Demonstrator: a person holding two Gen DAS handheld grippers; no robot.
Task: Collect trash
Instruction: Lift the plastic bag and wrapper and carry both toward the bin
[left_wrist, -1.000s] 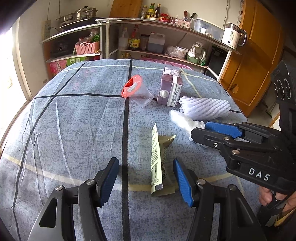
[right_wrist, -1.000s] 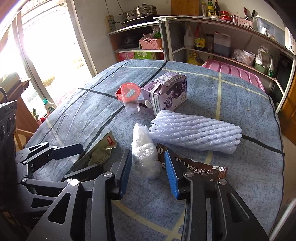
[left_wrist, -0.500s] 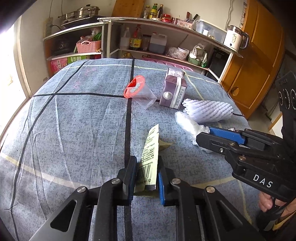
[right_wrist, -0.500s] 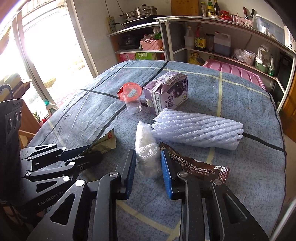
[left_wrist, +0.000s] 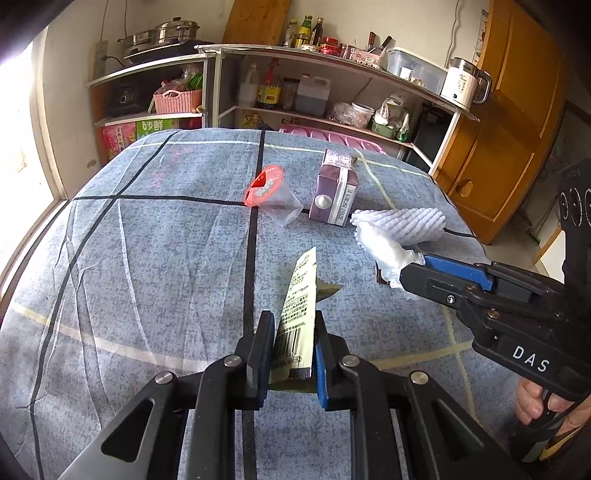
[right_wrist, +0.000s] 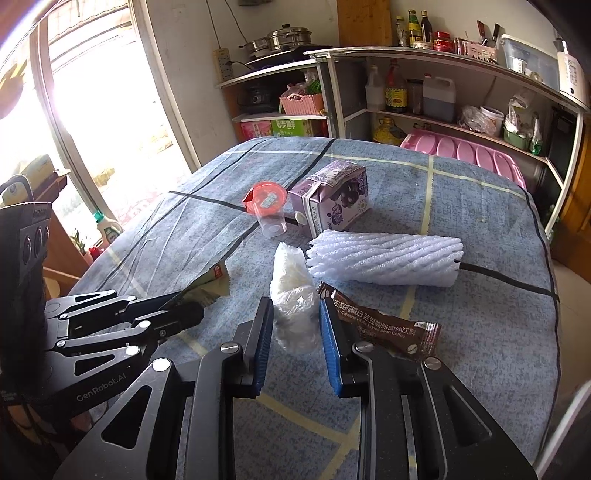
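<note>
My left gripper (left_wrist: 290, 354) is shut on a green snack wrapper (left_wrist: 299, 306) and holds it just above the blue cloth-covered table (left_wrist: 147, 258). My right gripper (right_wrist: 295, 332) is shut on a crumpled clear plastic bag (right_wrist: 293, 295), lifted slightly. Both held items show in the other view too: the bag (left_wrist: 384, 251) and the wrapper (right_wrist: 210, 284). A brown coffee sachet (right_wrist: 384, 325) lies beside the right fingers. A white foam net (right_wrist: 388, 258), a purple milk carton (right_wrist: 332, 199) and a clear cup with a red lid (right_wrist: 267, 206) lie farther back.
Shelves (left_wrist: 314, 85) with bottles, pots and a pink basket stand behind the table. A wooden cabinet (left_wrist: 509, 122) stands at the right. A bright window (right_wrist: 92, 92) is at the left. A pink rack (right_wrist: 461, 155) sits past the table's far edge.
My left gripper closed on the green wrapper and raised it. My right gripper closed on the plastic bag and lifted it slightly.
</note>
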